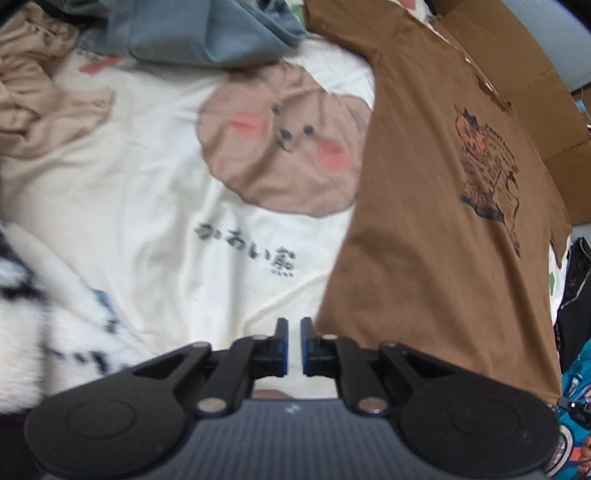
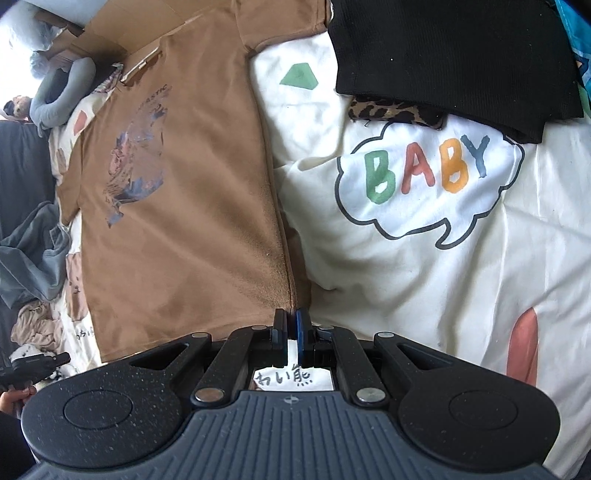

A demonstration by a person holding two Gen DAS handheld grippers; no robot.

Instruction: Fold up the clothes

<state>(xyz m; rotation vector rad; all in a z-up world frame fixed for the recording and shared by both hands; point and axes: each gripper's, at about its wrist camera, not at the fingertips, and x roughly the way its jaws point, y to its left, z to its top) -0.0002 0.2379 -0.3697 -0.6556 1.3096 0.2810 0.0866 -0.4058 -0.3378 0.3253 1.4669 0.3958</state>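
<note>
A brown T-shirt (image 1: 424, 221) with a dark printed picture on the chest lies spread flat on a cream bed sheet (image 1: 147, 206). In the left wrist view my left gripper (image 1: 294, 330) is just left of the shirt's near bottom corner. Its jaws stand slightly open, and only the sheet shows in the narrow gap. In the right wrist view the same brown T-shirt (image 2: 177, 221) stretches away to the upper left. My right gripper (image 2: 291, 326) is shut on the shirt's other bottom corner, where the side seam runs down between the pads.
The sheet carries a bear print (image 1: 284, 147) and a BABY speech bubble (image 2: 428, 177). Grey-blue clothes (image 1: 207, 33), beige clothes (image 1: 40, 92) and a fluffy white blanket (image 1: 44, 314) lie around. A black garment (image 2: 454, 55) covers a leopard-print piece (image 2: 399, 110). Cardboard (image 1: 528, 81) borders the far side.
</note>
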